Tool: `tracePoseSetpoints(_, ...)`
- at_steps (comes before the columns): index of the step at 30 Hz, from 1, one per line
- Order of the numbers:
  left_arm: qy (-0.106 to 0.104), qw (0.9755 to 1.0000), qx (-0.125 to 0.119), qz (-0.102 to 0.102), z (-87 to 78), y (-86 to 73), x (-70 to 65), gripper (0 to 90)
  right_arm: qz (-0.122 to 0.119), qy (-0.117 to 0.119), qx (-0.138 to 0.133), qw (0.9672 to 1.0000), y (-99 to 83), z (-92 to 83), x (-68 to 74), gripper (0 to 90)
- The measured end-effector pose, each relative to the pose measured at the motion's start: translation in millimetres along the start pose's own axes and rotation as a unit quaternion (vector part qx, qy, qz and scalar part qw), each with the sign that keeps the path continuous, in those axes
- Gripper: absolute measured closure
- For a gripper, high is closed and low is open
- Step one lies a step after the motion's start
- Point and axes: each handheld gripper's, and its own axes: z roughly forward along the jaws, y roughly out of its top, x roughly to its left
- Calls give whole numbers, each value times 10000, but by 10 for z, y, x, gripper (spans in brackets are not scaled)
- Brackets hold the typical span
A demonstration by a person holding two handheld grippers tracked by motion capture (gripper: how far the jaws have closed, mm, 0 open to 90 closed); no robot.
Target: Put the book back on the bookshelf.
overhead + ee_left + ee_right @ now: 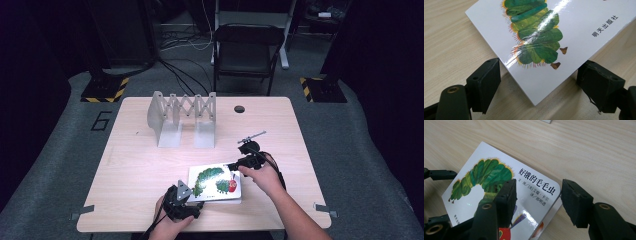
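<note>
book point(216, 182) flat on table point(140, 165), metal rack point(182, 119) well behind, chair point(247, 50) beyond

Picture book point(216, 182), flat on the table, closed, front cover up, toward six o'clock, slightly right of centre. White glossy cover point(574, 27) with a green caterpillar point(484, 176), red head at the four o'clock end, black Chinese title point(537, 182) and small publisher characters point(604, 25) near opposite edges.

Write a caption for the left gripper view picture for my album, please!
Open tongs straddle the near corner of a caterpillar picture book lying flat on a wooden table.
</note>
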Motion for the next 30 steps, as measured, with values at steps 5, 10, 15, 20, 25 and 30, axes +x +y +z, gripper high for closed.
tracePoseSetpoints(5, 35, 10000, -41, -23, 4, -7, -12, 198, -22, -3, 48, 10000, -11, 23, -28, 465)
tracePoseSetpoints(10, -11, 10000, -52, -17, -4, -19, -9, 203, 53, 41, 64, 10000, -23, 59, -55, 467)
tracePoseSetpoints(15, -11, 10000, -65, -27, -3, -20, -9, 204, 156, 104, 62, 9998, -43, 92, -106, 469)
tracePoseSetpoints(20, 40, 9999, -95, -40, 4, -22, -13, 205, 215, 114, 66, 9997, -44, 100, -106, 469)
tracePoseSetpoints(25, 40, 9999, -96, -37, 3, -22, -12, 206, 240, 137, 71, 9996, -46, 104, -119, 470)
tracePoseSetpoints(30, 15, 10000, -61, 12, -7, -18, 1, 216, 293, 161, 91, 9994, -55, 130, -143, 464)
